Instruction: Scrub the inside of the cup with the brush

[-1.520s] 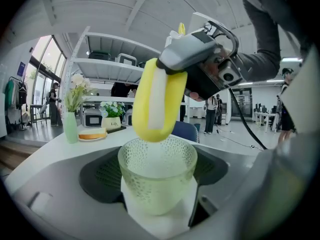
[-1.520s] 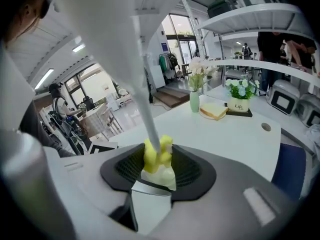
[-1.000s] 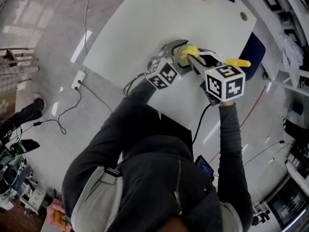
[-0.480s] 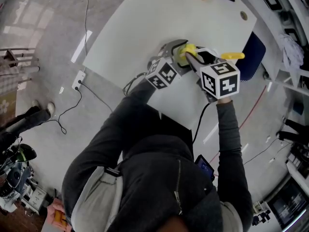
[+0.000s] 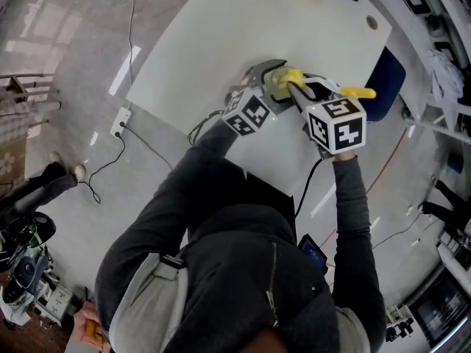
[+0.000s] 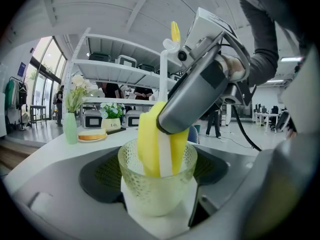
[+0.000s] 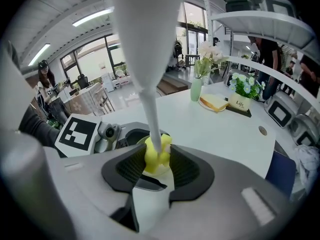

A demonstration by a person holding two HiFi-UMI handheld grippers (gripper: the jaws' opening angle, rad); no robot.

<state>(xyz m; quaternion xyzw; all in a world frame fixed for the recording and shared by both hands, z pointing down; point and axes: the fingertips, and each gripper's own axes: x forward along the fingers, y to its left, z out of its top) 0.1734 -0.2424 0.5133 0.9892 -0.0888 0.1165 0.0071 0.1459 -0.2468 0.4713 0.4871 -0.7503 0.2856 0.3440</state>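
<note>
At the white table's (image 5: 221,35) near side: left gripper (image 6: 158,173) clamped around clear dimpled glass cup (image 6: 150,196), cup upright. Right gripper (image 7: 159,168) closed on the white handle of yellow sponge brush (image 6: 149,141). Sponge head sits inside cup, its top above the rim.
</note>
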